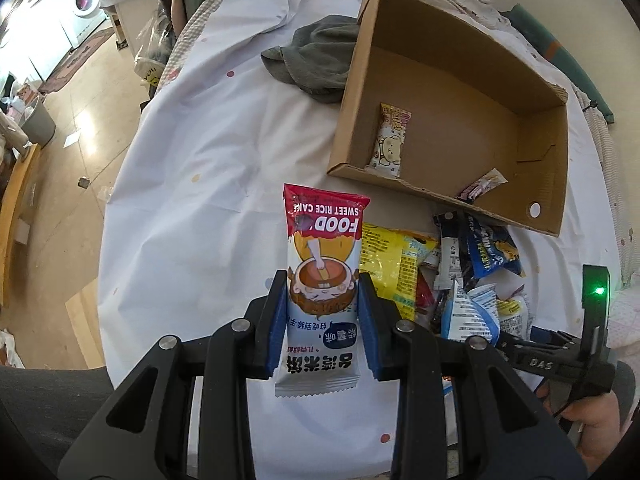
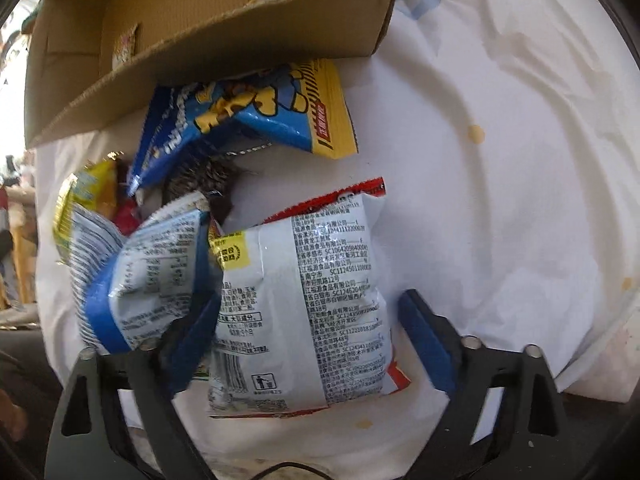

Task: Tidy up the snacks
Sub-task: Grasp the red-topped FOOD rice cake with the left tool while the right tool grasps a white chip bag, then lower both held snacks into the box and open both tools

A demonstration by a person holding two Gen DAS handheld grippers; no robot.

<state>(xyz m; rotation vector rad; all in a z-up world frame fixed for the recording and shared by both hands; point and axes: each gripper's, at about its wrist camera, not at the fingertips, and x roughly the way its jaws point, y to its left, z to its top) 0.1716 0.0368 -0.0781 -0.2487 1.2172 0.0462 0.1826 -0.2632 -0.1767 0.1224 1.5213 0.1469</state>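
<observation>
My left gripper (image 1: 322, 280) is shut on a red and white sweet rice cake packet (image 1: 322, 264) and holds it above the white cloth, in front of the open cardboard box (image 1: 548, 184). The box holds two small snack packets (image 1: 390, 140). A pile of snack bags (image 1: 460, 276) lies on the cloth next to the box's near wall. My right gripper (image 2: 312, 300) is open around a white and red printed snack bag (image 2: 304, 300) lying on the cloth. A blue and yellow bag (image 2: 256, 116) lies against the box (image 2: 224, 20).
A grey cloth (image 1: 316, 56) lies on the white sheet (image 1: 200, 168) left of the box. The table edge drops to a tiled floor (image 1: 80, 120) at left, with a bin and a washing machine farther off. The other gripper's handle (image 1: 576, 360) shows at lower right.
</observation>
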